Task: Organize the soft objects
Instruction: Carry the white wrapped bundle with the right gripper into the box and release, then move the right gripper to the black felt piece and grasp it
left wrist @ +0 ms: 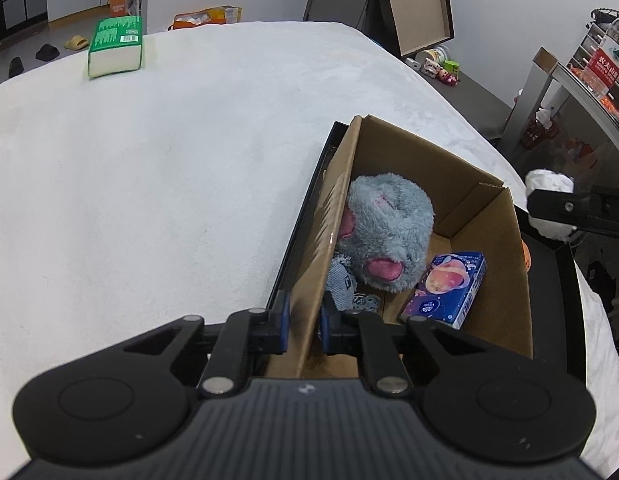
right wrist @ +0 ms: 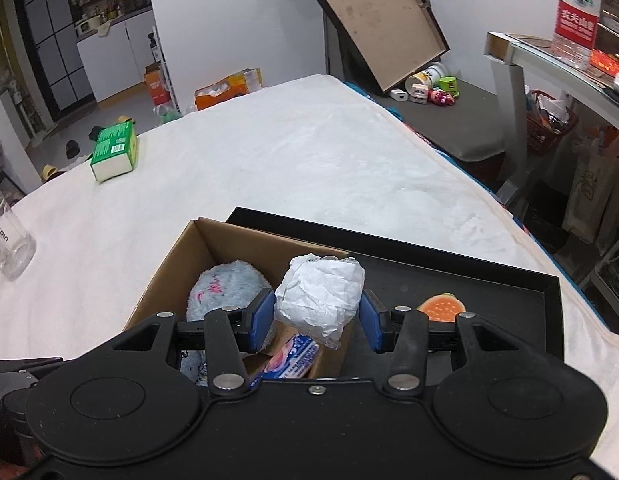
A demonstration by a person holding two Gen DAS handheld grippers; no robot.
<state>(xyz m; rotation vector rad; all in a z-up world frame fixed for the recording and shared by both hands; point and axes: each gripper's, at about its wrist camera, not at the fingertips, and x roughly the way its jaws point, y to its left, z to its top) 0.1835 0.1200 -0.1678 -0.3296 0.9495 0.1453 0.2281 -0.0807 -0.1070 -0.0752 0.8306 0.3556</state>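
My left gripper [left wrist: 302,326] is shut on the near left wall of a cardboard box [left wrist: 485,216]. The box holds a grey plush toy [left wrist: 383,228] with pink paws and a blue tissue pack [left wrist: 449,288]. My right gripper [right wrist: 318,317] is shut on a crumpled white paper ball [right wrist: 321,294] and holds it above the box's right edge [right wrist: 213,240]. The plush [right wrist: 225,286] and tissue pack [right wrist: 295,356] show below it. In the left wrist view the right gripper [left wrist: 549,210] with the ball sits at the far right.
The box stands on a black tray [right wrist: 449,276] on a white-covered table [left wrist: 169,180]. An orange fruit-shaped piece [right wrist: 441,306] lies in the tray. A green tissue pack [left wrist: 115,46] lies far left. A clear glass jar [right wrist: 7,240] stands at the left.
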